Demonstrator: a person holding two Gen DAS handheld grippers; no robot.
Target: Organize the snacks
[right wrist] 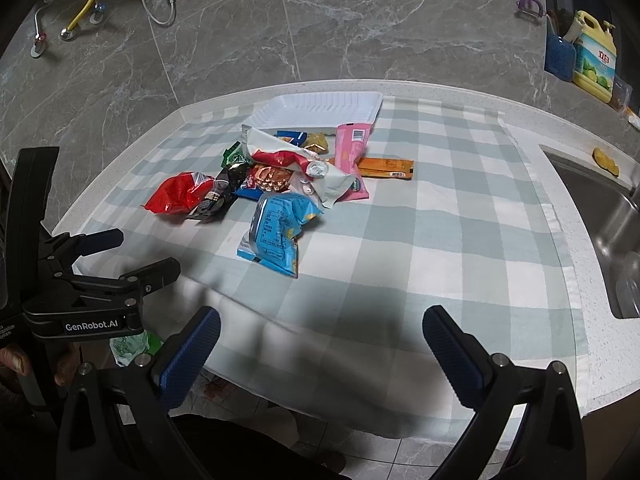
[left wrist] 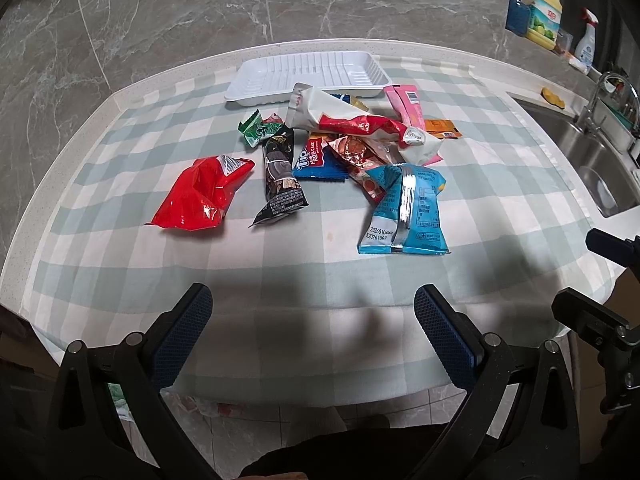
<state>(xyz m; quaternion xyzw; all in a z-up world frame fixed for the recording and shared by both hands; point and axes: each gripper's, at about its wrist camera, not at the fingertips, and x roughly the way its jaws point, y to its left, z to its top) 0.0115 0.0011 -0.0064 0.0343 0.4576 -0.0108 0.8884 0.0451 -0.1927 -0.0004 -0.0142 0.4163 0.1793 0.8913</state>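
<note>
- Both the left gripper (left wrist: 313, 304) and the right gripper (right wrist: 320, 326) hung wide apart and empty at the table's near edge.
- The snack pile (left wrist: 344, 148) sat mid-cloth, the white tray (left wrist: 308, 74) touching it at 12 o'clock.
- Risk, as I judged it — crinkly overlapping wrappers could drag neighbours along or slip from the pads.
- The blue packet (left wrist: 404, 212) lay nearest, its long axis running 12 to 6 o'clock.

"GenRobot.AI" in white on the black body of the left tongs (right wrist: 134, 256), "TIPO" — with "roll cake" beside it — on a blue snack packet (left wrist: 318, 164), date digits "2026 01 04" on the light-blue bag (left wrist: 404, 216), other print too small to read
</note>
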